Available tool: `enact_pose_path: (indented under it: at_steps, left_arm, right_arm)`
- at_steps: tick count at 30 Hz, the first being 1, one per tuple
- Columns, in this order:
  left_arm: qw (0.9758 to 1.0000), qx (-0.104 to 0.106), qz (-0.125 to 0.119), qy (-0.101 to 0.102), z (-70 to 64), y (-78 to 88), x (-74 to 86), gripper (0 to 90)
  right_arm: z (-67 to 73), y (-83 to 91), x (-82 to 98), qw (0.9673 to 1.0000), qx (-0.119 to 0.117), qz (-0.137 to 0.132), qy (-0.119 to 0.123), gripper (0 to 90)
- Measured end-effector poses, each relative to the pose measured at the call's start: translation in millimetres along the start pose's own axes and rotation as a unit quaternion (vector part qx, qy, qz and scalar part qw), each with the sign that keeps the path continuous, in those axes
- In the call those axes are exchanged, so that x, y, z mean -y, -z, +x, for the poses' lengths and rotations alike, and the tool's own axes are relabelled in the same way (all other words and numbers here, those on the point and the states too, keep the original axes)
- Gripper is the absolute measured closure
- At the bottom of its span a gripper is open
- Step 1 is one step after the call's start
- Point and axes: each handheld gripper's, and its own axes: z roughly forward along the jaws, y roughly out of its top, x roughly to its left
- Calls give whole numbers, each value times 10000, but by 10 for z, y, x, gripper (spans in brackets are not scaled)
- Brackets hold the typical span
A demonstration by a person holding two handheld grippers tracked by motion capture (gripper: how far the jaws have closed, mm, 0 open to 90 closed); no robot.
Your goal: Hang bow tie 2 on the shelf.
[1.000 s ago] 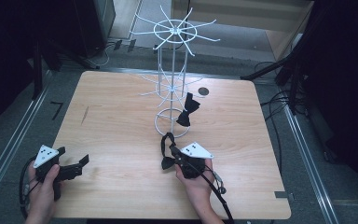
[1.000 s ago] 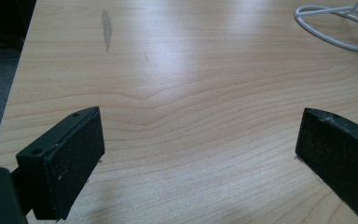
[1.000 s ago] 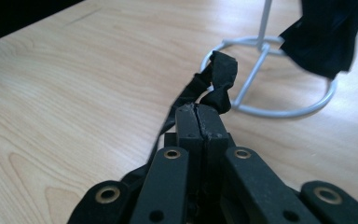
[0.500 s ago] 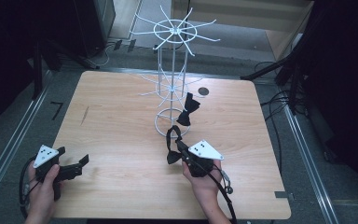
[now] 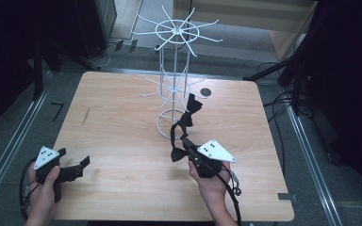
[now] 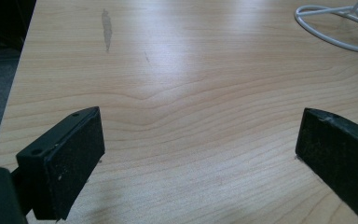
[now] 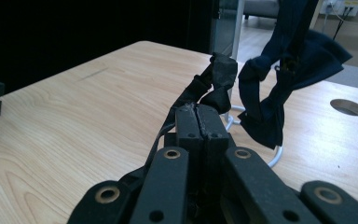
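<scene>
Since the earlier frame, the right gripper (image 5: 185, 142) has risen off the bench (image 5: 122, 122) and edged closer to the white wire stand (image 5: 174, 89), lifting a dark bow tie (image 5: 176, 154) by its strap. Its fingers (image 7: 200, 126) are pressed together on that strap, with the bow hanging just below them, in front of the stand's base ring. A second dark bow tie (image 5: 192, 104) hangs beside the stand's post, just above the base ring; in the right gripper view it dangles close beyond the fingertips. The left gripper (image 5: 78, 167) has kept its place, well to the left of the stand near the bench's front edge, its fingers (image 6: 63, 158) spread wide with nothing but bare wood between them.
</scene>
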Motion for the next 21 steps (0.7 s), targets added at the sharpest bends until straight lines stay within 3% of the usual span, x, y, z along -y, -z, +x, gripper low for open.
enact_pose_path:
  at_steps: [21]
  left_arm:
    - [10000,-3,1,-8,-1,1,0,15]
  right_arm:
    - [60,155,-191,9989,-166,-426,118,900]
